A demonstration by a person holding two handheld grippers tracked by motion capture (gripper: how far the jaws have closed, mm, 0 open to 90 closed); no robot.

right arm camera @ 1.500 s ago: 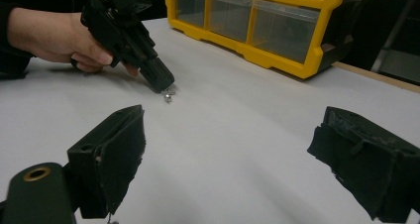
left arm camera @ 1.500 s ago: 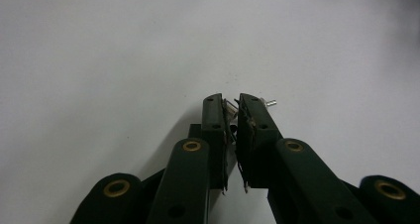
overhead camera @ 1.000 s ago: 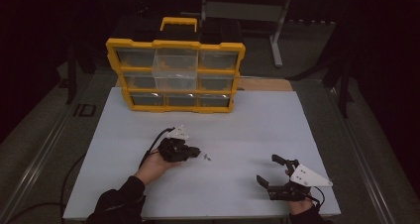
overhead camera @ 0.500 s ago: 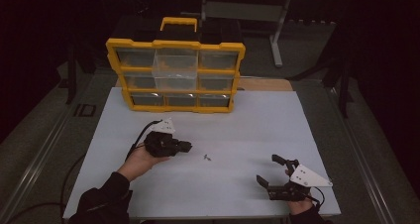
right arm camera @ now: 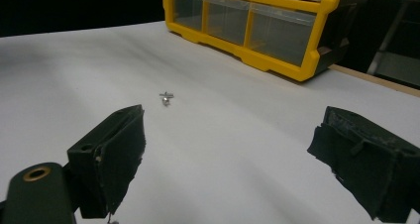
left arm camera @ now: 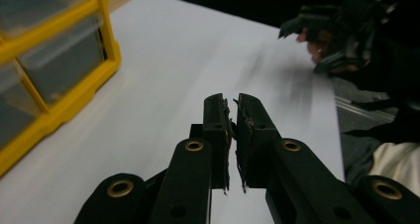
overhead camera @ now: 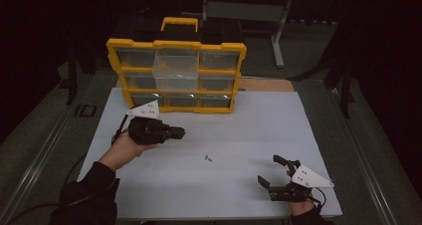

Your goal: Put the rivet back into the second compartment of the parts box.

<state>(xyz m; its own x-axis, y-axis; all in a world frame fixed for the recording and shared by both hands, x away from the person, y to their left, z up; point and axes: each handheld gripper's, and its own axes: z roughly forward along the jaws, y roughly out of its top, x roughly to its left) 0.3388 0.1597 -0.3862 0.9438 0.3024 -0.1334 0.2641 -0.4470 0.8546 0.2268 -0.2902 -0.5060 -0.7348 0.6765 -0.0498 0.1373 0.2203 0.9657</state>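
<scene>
My left gripper [overhead camera: 181, 132] hangs above the white board [overhead camera: 239, 130] left of centre, pointing right, its jaws shut with nothing seen between them [left arm camera: 234, 105]. A small metal screw [overhead camera: 208, 158] lies on the board in front of it, lower and to the right. In the right gripper view the same screw [right arm camera: 166, 97] lies beyond the jaws. My right gripper [overhead camera: 269, 169] rests near the board's front right corner, open and empty [right arm camera: 228, 135]. In the left gripper view the right gripper [left arm camera: 337, 30] shows farther off at top right.
A yellow drawer organizer [overhead camera: 176, 75] with clear drawers stands at the back of the board; its top middle drawer is pulled out a little. It sits close on the left in the left gripper view [left arm camera: 59, 80]. A metal stand [overhead camera: 278, 31] is behind the table.
My left gripper has risen and drawn back to the left, away from the screw, toward the organizer. The screw and the right gripper have stayed put.
</scene>
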